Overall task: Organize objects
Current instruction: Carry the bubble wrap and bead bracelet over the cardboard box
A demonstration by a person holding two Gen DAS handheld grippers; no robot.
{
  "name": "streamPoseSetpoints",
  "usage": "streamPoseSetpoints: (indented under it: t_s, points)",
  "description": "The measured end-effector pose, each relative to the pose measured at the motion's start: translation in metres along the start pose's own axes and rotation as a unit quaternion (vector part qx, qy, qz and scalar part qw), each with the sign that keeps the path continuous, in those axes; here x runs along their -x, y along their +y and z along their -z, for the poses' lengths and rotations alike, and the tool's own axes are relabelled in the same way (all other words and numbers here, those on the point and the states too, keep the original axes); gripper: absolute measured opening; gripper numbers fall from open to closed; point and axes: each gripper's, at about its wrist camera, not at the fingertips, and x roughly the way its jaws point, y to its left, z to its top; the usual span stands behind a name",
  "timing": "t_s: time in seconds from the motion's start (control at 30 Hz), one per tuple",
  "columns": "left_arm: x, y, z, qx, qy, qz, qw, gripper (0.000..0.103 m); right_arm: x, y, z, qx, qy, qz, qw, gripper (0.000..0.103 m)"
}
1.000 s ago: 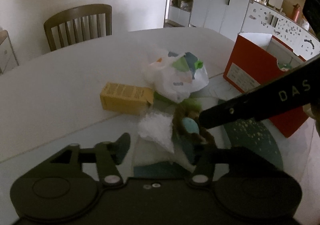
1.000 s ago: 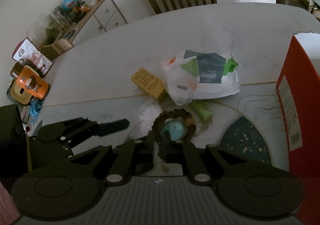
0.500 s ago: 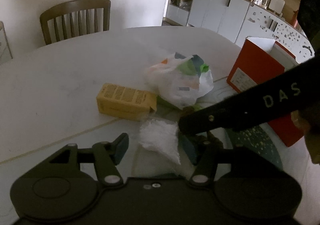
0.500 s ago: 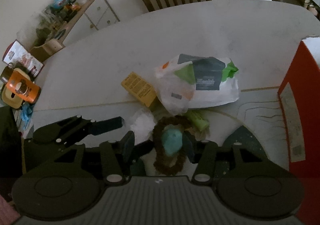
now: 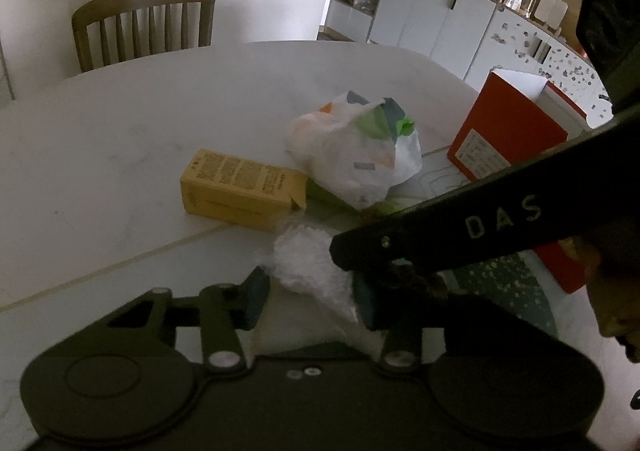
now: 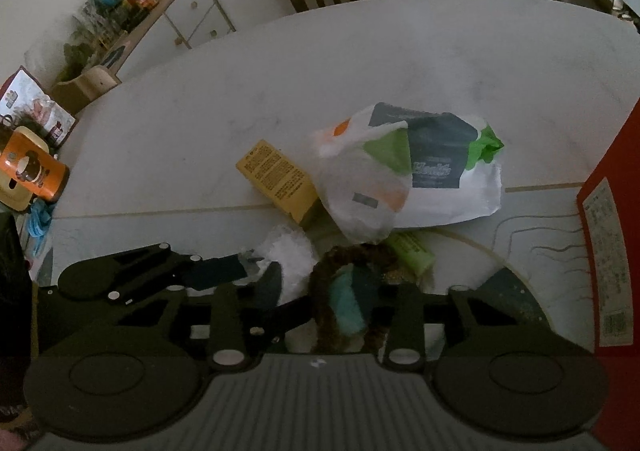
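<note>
A brown ring toy with a teal ball (image 6: 346, 303) lies on the placemat between the fingers of my right gripper (image 6: 320, 287). Its jaws are closing. The right pad touches the ball, and the left finger stands a little off the ring. A crumpled clear plastic wrap (image 5: 312, 267) sits between the fingers of my left gripper (image 5: 312, 301), whose jaws are closing around it with a thin gap on the left. In the left wrist view the right gripper's black finger (image 5: 400, 247) crosses over and hides the toy. The left gripper's finger (image 6: 218, 271) reaches the wrap (image 6: 288, 255).
A yellow carton (image 5: 240, 187) lies beside a full white plastic bag (image 5: 352, 155) on the white table (image 5: 120, 123). A green tube (image 6: 412, 251) pokes out under the bag. A tall red box (image 5: 508, 143) stands at the right. A wooden chair (image 5: 144, 23) stands at the far side.
My right gripper opened from its pinch on the ring's near rim, sank forward around the toy and is narrowing again. The left jaws have narrowed around the wrap.
</note>
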Motion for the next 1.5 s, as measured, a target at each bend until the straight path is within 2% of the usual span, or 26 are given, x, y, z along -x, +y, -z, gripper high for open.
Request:
streamPoseSetpoints:
  t_s: [0.07, 0.2, 0.37, 0.67, 1.0, 1.23, 1.5]
  points:
    - [0.001, -0.001, -0.001, 0.0, 0.0, 0.001, 1.0, 0.039, 0.0, 0.0, 0.001, 0.002, 0.0, 0.002, 1.0, 0.031]
    - [0.001, -0.002, 0.0, 0.002, 0.0, 0.001, 1.0, 0.034, 0.0, 0.0, 0.002, -0.005, -0.002, 0.004, 1.0, 0.015]
    - [0.003, -0.003, 0.001, 0.01, -0.002, -0.003, 0.9999, 0.029, 0.007, -0.005, 0.007, -0.015, -0.011, 0.003, 1.0, 0.011]
    - [0.021, -0.011, 0.01, 0.019, -0.005, -0.009, 0.9998, 0.028, 0.049, -0.021, 0.02, -0.048, -0.033, -0.031, 0.998, 0.01]
    - [0.063, -0.032, 0.014, 0.034, -0.015, -0.017, 0.9992, 0.028, 0.112, -0.039, 0.031, -0.076, -0.058, -0.061, 0.994, 0.01]
    - [0.093, -0.068, 0.008, 0.019, -0.02, -0.021, 0.9994, 0.028, 0.159, -0.059, 0.044, -0.093, -0.075, -0.072, 0.99, 0.01]
    - [0.107, -0.12, -0.012, 0.009, -0.021, -0.018, 0.9996, 0.028, 0.209, -0.092, 0.053, -0.096, -0.104, -0.075, 0.987, 0.01]
